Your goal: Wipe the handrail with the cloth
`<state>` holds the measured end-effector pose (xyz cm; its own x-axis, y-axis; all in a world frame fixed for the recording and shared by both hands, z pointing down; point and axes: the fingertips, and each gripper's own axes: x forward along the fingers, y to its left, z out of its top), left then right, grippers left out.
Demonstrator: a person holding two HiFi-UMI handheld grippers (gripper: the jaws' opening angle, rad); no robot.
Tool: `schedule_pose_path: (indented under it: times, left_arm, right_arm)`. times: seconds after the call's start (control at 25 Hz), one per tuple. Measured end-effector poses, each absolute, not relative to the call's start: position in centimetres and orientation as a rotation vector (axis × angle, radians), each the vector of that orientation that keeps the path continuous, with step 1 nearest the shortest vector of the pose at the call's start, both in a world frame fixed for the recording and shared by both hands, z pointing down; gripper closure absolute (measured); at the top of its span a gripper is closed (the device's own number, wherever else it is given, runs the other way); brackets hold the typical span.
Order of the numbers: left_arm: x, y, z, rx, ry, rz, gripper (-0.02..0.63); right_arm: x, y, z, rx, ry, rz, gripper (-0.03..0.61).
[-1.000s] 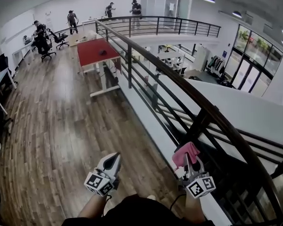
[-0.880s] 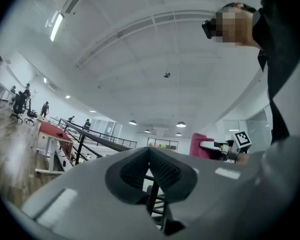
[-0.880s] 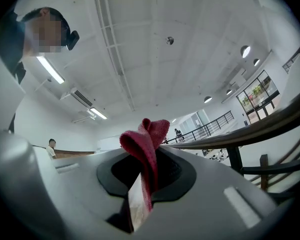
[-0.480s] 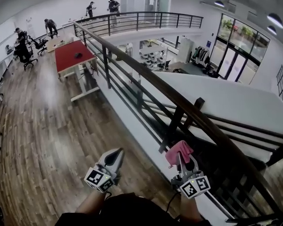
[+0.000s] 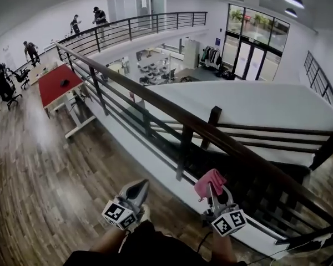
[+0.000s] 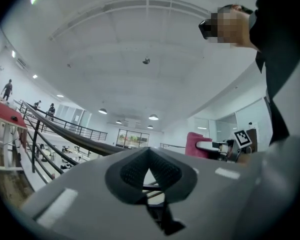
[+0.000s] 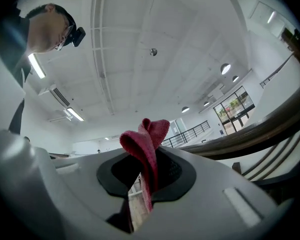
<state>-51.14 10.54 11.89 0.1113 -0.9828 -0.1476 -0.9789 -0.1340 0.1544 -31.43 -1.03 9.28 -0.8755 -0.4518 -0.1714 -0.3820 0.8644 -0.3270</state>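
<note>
Two hand-held grippers swung toward one handrail [image 5: 155, 104]: right [image 5: 213, 193] pinches one cloth [image 5: 209, 182], left [image 5: 137, 188] closed.

Head view steeply down on handrail [image 5: 155, 105], gripper views tilted upward, all showing it.

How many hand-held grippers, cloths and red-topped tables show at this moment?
hand-held grippers: 2 (left hand-held gripper, right hand-held gripper)
pink cloth: 1
red-topped table: 1
total: 4
</note>
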Motion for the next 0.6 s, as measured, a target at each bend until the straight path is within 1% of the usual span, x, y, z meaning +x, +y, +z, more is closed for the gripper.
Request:
schedule_pose_path:
  times: [0.16,0.32,0.6]
  left_arm:
    - [-50.2,6.9,11.9,2.398,-1.942,-0.360,0.615]
    - [-50.4,2.9,10.2,2.492,-1.875,-0.383,0.615]
    - [-53.2,-2.9,9.5,2.515,-1.834,-0.417,0.615]
  right_arm:
    - [-30.3,-2.0,8.2,-0.713,2.791,-0.331,0.526]
    - [-30.5,-4.2,6.3,-0.779,2.771,-0.269,0.526]
    - [-33.2,-8.6,4.3,-0.847,2.788,-0.185,0.526]
